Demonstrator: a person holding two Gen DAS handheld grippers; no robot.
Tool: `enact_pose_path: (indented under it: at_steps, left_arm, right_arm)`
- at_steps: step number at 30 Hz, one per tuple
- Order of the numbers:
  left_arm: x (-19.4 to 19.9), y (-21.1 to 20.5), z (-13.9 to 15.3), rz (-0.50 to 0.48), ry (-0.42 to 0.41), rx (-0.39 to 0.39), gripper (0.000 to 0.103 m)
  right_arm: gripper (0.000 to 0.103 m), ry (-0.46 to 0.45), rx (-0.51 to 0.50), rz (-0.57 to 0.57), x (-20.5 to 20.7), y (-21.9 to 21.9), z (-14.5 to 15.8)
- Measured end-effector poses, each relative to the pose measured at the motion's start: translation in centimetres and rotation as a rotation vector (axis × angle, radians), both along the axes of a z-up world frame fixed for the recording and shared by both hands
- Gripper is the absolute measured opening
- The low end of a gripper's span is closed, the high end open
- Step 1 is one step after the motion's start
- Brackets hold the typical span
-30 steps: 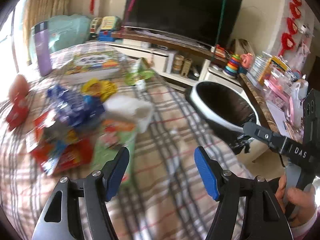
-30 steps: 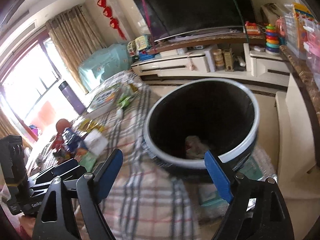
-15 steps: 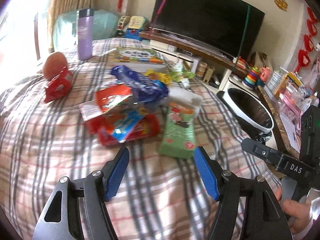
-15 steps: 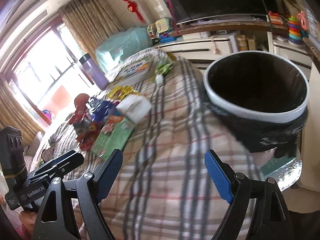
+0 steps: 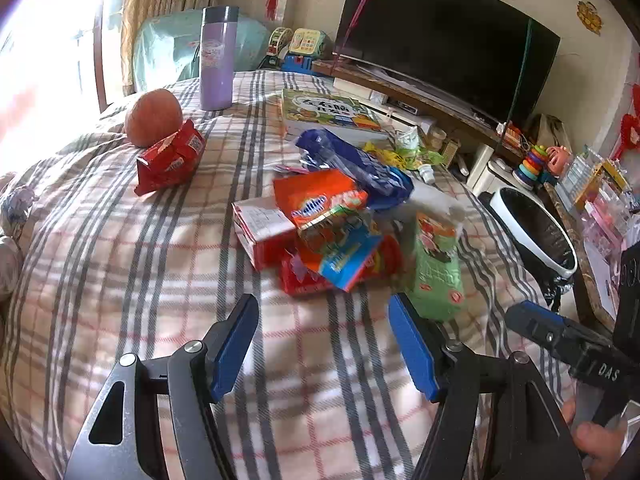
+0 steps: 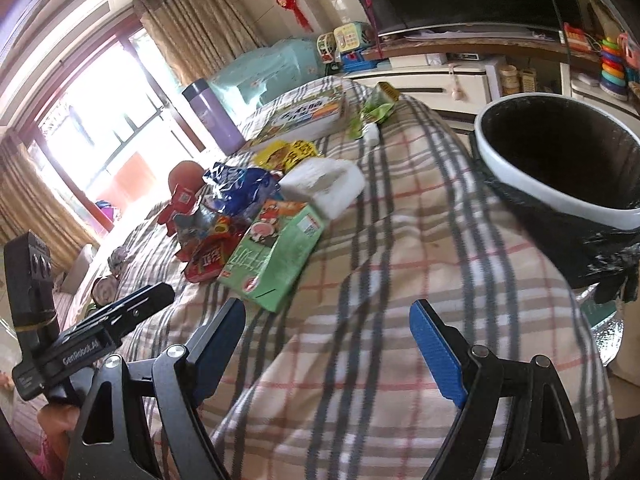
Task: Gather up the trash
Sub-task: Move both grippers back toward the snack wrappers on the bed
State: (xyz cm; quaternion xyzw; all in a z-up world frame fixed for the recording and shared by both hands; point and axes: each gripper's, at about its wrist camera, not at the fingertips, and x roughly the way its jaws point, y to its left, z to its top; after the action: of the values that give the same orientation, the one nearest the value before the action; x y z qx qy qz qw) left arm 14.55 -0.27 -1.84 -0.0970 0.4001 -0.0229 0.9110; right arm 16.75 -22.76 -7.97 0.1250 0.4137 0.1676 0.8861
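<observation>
- Both views have swung off the white-rimmed black-lined trash bin (image 6: 560, 168) and onto the litter: a second ago the bin filled the right wrist view between that gripper's fingers, and now it sits at the upper right there, with the wrapper pile ahead on the left.
- Nearest piece of trash is the flat green snack carton (image 5: 438, 268), lying on the plaid blanket of the bed (image 5: 120, 280); its long axis runs roughly away from both grippers, one short end towards them.
- Just left of it, touching, is the heap of red, orange and blue snack wrappers (image 5: 332, 240), with a crumpled dark-blue foil bag (image 5: 360, 168) on top and a white wad of tissue (image 6: 324, 184) behind the carton.
- Left gripper (image 5: 324, 344) hovers with its blue-padded fingers spread and nothing between them; the carton's near end lies just beyond its right finger.
- Right gripper (image 6: 328, 344) is likewise wide apart and empty, the carton ahead and left of its left finger.
- Judging by this, the left gripper is the nearer, and closing across the carton's narrow width looks the likely pick.
- Further off stand a red biscuit packet (image 5: 170, 158) beside a round orange fruit (image 5: 152, 117), and a lilac flask (image 5: 218, 58).
</observation>
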Motion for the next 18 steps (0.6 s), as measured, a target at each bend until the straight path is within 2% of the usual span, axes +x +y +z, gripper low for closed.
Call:
enact_pose_path:
  at_steps: [7,12,14,17,18]
  left_arm:
    - [2.8,1.0,0.6,-0.034,-0.034,0.017,0.067]
    - [5.2,1.3,-0.2,-0.115,-0.037,0.061,0.065]
    - [6.5,1.4,-0.8,-0.159,-0.023,0.101,0.061]
    - [7.9,1.3,-1.4,-0.214,0.000,0.111,0.046]
    - [8.1,1.3,-1.6,-0.227,0.006,0.108,0.038]
  right_arm:
    - [0.086,0.001,0.003,0.024,0.8,1.6,0.0]
    - [0.086,0.007,0.014,0.044,1.9,2.8,-0.1]
    - [0.085,0.018,0.019,0.052,2.3,3.2,-0.2]
    - [0.085,0.031,0.022,0.061,2.8,3.9,-0.6]
    - [0.085,0.034,0.021,0.063,3.0,4.1,-0.7]
